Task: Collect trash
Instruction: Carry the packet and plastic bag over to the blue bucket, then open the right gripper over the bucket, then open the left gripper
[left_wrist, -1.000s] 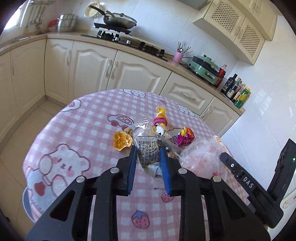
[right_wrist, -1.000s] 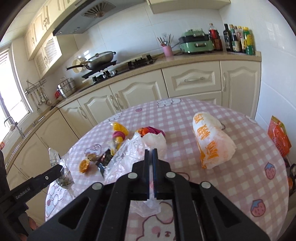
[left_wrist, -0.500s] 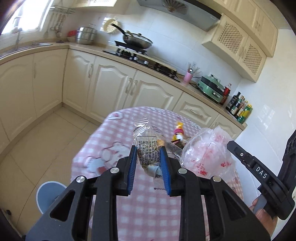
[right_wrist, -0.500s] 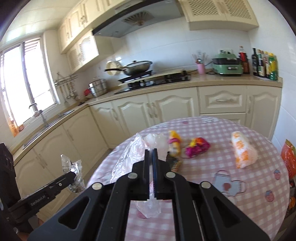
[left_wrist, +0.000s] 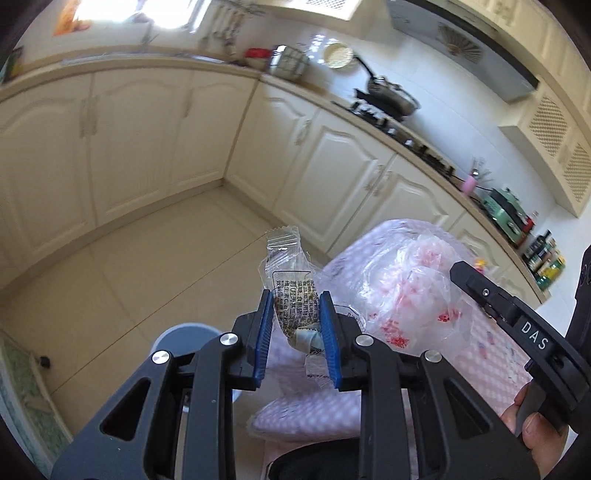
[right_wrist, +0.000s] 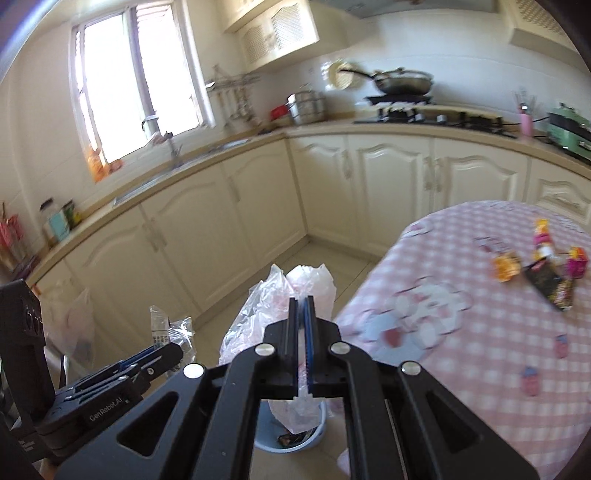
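My left gripper (left_wrist: 296, 301) is shut on a clear printed snack wrapper (left_wrist: 291, 280), held over the floor beside the table. The same wrapper (right_wrist: 168, 326) shows at the lower left of the right wrist view, in the left gripper (right_wrist: 162, 350). My right gripper (right_wrist: 303, 306) is shut on a crumpled clear plastic bag with red print (right_wrist: 291, 291), also seen in the left wrist view as the plastic bag (left_wrist: 402, 288). Below both, a pale blue trash bin (right_wrist: 295, 437) stands on the floor with some wrappers inside; the left wrist view shows part of the bin (left_wrist: 184, 336).
The round table with a pink checked cloth (right_wrist: 480, 332) still carries several wrappers (right_wrist: 543, 266). Cream cabinets (left_wrist: 147, 140) line the walls, with a stove and pan (right_wrist: 402, 83) on the counter. A hand (left_wrist: 532, 432) holds the right gripper's handle.
Both grippers have swung away from the table top to the floor side, keeping the wrapper and the bag. The blue bin has come into view beneath them.
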